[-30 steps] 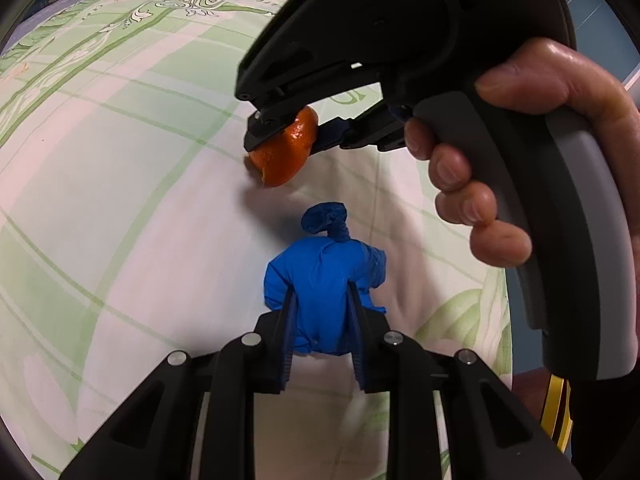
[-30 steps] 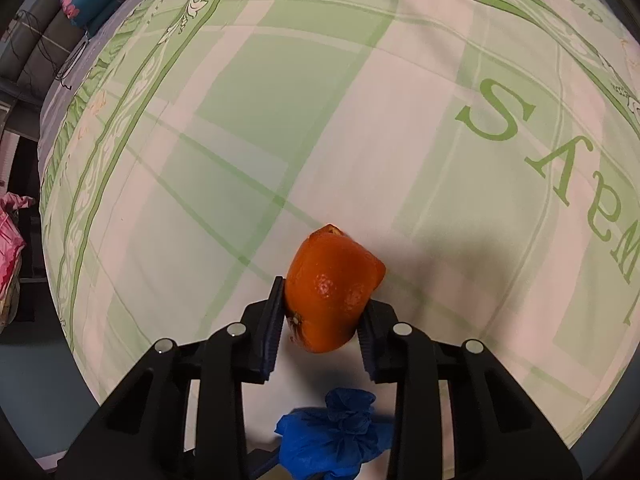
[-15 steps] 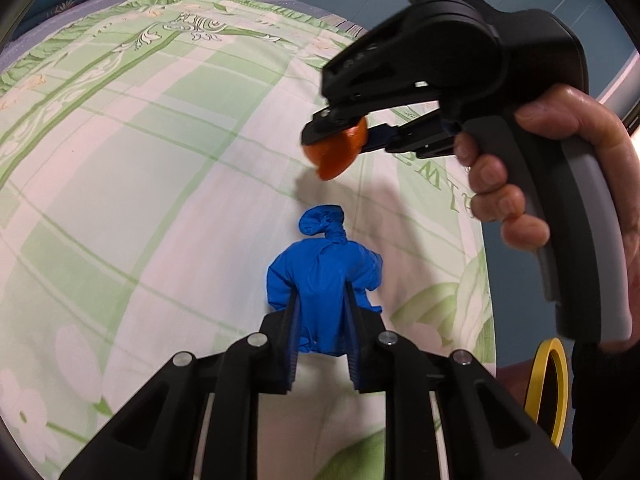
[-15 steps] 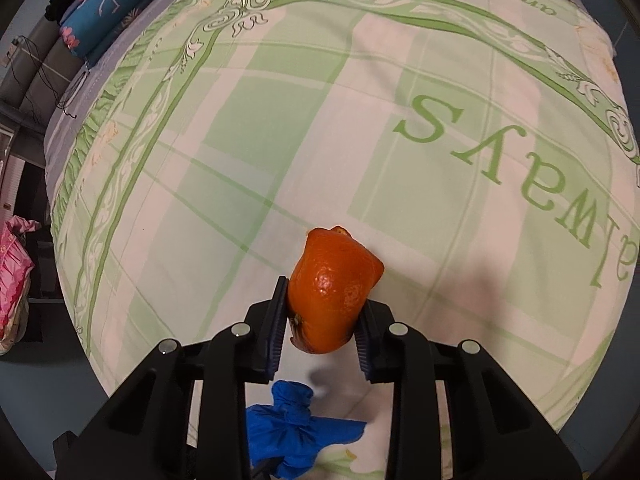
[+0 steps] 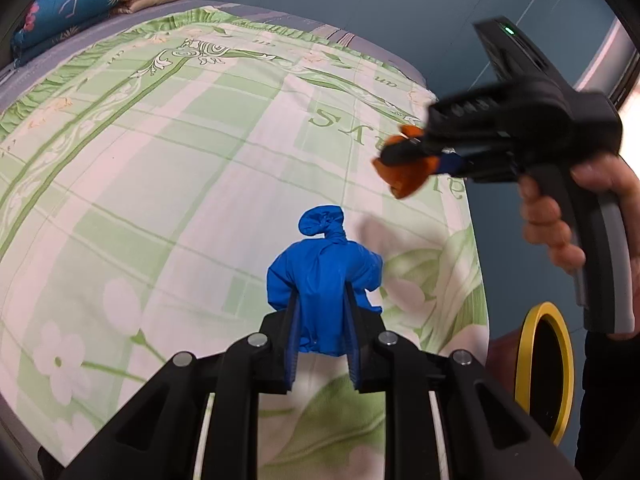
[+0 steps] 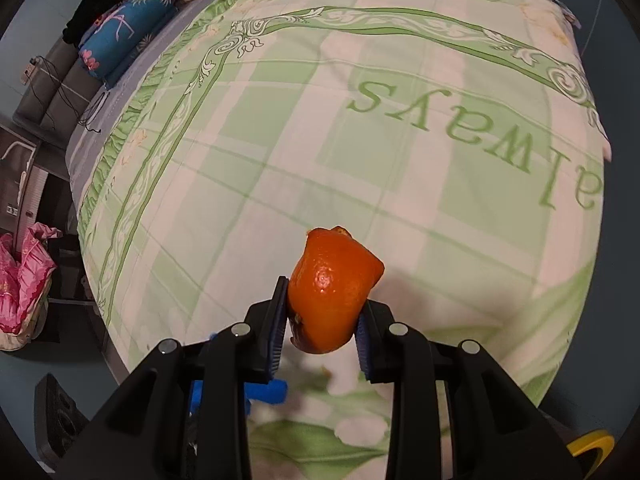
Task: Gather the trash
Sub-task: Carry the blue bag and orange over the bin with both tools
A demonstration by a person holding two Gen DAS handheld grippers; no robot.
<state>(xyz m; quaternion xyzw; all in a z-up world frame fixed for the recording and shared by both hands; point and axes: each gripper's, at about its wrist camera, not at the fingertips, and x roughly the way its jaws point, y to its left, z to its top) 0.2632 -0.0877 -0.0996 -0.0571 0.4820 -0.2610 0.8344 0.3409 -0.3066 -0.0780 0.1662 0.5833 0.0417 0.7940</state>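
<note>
Both grippers have lifted clear of the bed w/ their loads in the last sec. Left gripper (image 5: 320, 336): jaws clamped on the blue wad (image 5: 324, 280), knotted tip poking fwd past the jaws; earlier it sat low over the sheet, now the bed (image 5: 200, 160) lies well below and ahead. Right gripper (image 6: 322, 336): jaws clamped on the peel (image 6: 332, 296), which bulges up and fwd between the pads. From the left cam, the right gripper has swung from just ahead of the left jaws out to the upper right, past the bed edge, blurred, so prob mid-move. Meaning: pickup looks done for both items; next is likely the drop. A yellow-rimmed bin (image 5: 544, 364) shows low right of the left jaws, beside the bed, under the right hand (image 5: 560, 220).

Pose: left gripper pitched down, roughly level side-to-side. Right hand wraps the handle, trigger squeezed, gripper pointing left across the view.
</note>
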